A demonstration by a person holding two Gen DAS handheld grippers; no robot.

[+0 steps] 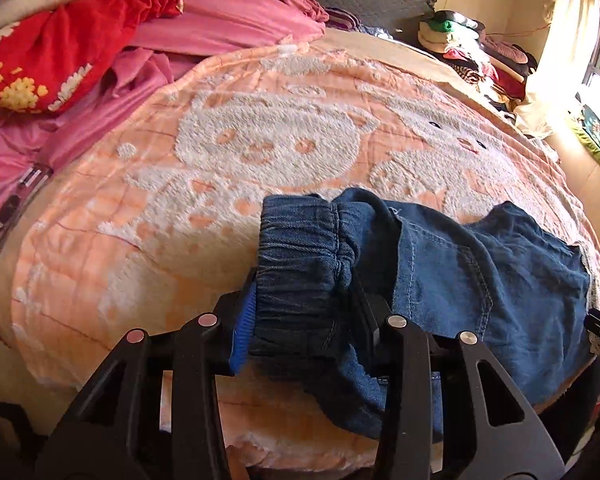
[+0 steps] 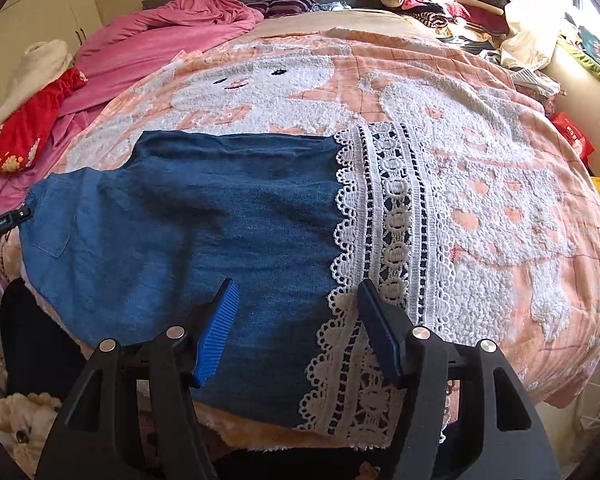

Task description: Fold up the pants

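Observation:
Blue denim pants [image 2: 188,224] with a white lace hem [image 2: 384,240] lie flat on the peach blanket [image 2: 500,184]. In the left wrist view my left gripper [image 1: 304,308] is shut on the bunched elastic waistband [image 1: 300,264] and lifts it off the bed; the rest of the pants [image 1: 500,280] trails to the right. In the right wrist view my right gripper [image 2: 296,328] is open just above the leg near the lace hem, at the bed's near edge, holding nothing.
Pink bedding [image 1: 220,20] and a red flowered cloth [image 1: 60,52] lie piled at the far left of the bed. A heap of clothes [image 2: 440,0] sits at the far right by the window. A red bag [image 2: 572,136] stands beside the bed.

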